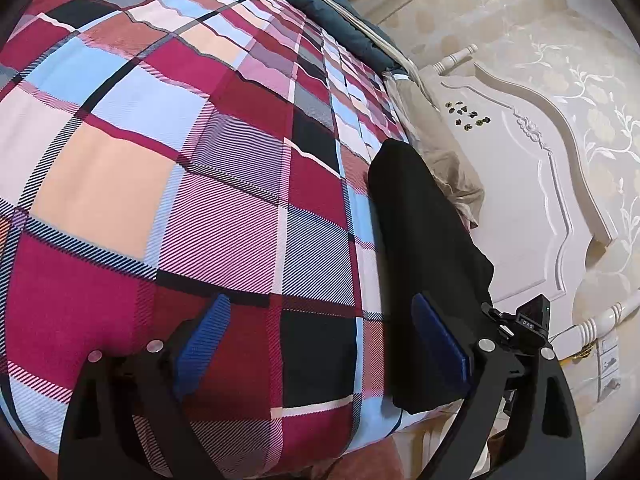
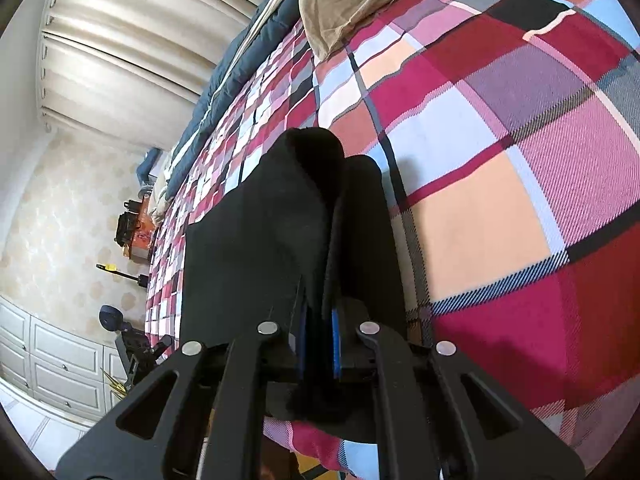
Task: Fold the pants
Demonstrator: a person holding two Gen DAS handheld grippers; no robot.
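Black pants point(image 1: 424, 248) lie on the plaid bedspread point(image 1: 180, 160) near the bed's edge, stretched away from me in the left wrist view. My left gripper point(image 1: 320, 344) is open and empty above the bedspread, its right blue pad point(image 1: 438, 344) close beside the pants. In the right wrist view my right gripper point(image 2: 319, 344) is shut on a fold of the black pants point(image 2: 256, 248), with cloth pinched between the blue pads and bunched up ahead of them. The plaid bedspread point(image 2: 500, 160) lies under and to the right.
A beige pillow point(image 2: 340, 0) and a dark blue quilt point(image 2: 248, 60) lie at the bed's far side. A white carved headboard point(image 1: 532, 200) stands beside the bed. White drawers point(image 2: 60, 360), an orange stand and dark gear point(image 2: 132, 344) sit along the wall.
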